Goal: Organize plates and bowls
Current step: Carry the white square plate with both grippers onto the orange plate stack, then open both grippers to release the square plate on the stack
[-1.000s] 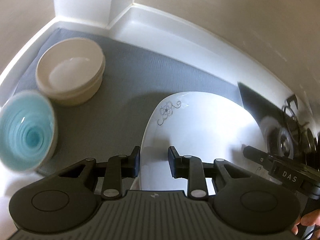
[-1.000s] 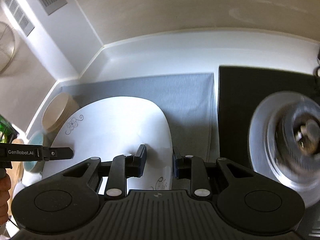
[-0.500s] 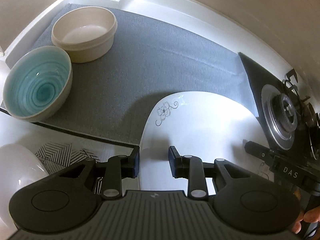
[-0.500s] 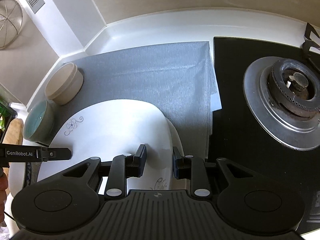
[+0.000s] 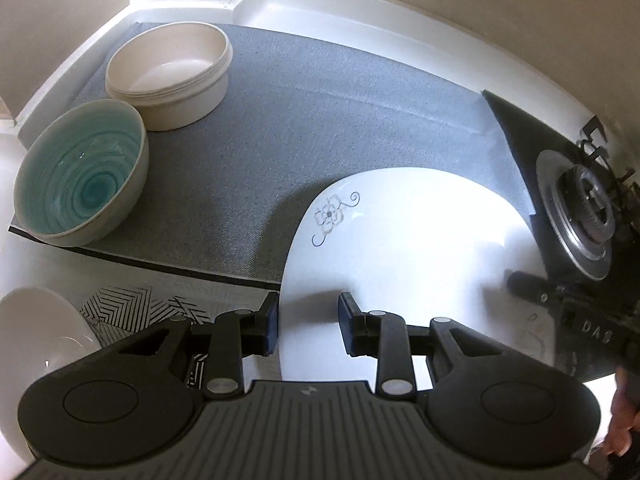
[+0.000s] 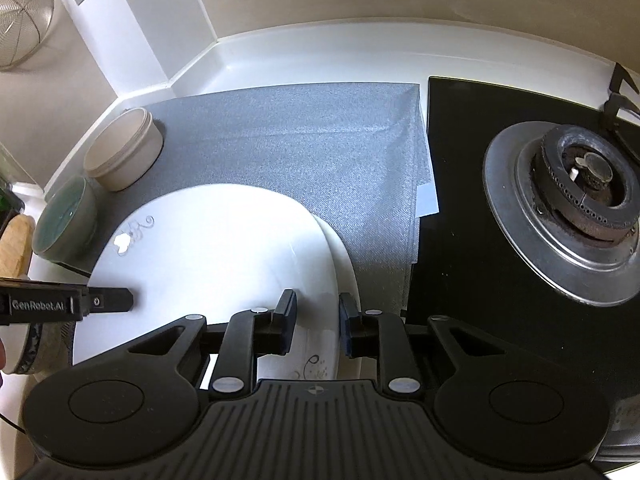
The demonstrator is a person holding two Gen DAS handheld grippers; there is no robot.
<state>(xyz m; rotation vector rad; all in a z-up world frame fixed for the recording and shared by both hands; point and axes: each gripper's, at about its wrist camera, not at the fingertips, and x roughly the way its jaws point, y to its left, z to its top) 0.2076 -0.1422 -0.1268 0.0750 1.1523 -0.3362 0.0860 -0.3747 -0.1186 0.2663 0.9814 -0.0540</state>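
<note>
A large white plate point(image 5: 400, 240) with a flower motif hangs between both grippers above the counter's front. My left gripper point(image 5: 308, 320) is shut on its left rim, one finger under the edge and one on top. My right gripper point(image 6: 316, 316) grips the opposite rim of the same plate point(image 6: 208, 248), and its jaws are closing on it. Directly beneath the plate, on the right, the rim of a second white plate point(image 6: 347, 268) shows. A beige bowl point(image 5: 168, 76) and a turquoise bowl point(image 5: 80, 184) stand on the grey mat point(image 5: 340, 120) at the far left.
A gas burner point(image 6: 576, 196) on a black hob lies to the right of the mat. At the near left, a white dish point(image 5: 36, 344) sits beside a black-and-white patterned piece point(image 5: 120, 304). White walls close off the counter's back corner. A wire strainer point(image 6: 20, 20) hangs at the left.
Both grippers have carried the plate back from the wall toward the counter's front edge. The white dish, the patterned piece and a second plate's rim came into view. The right jaws have narrowed slightly.
</note>
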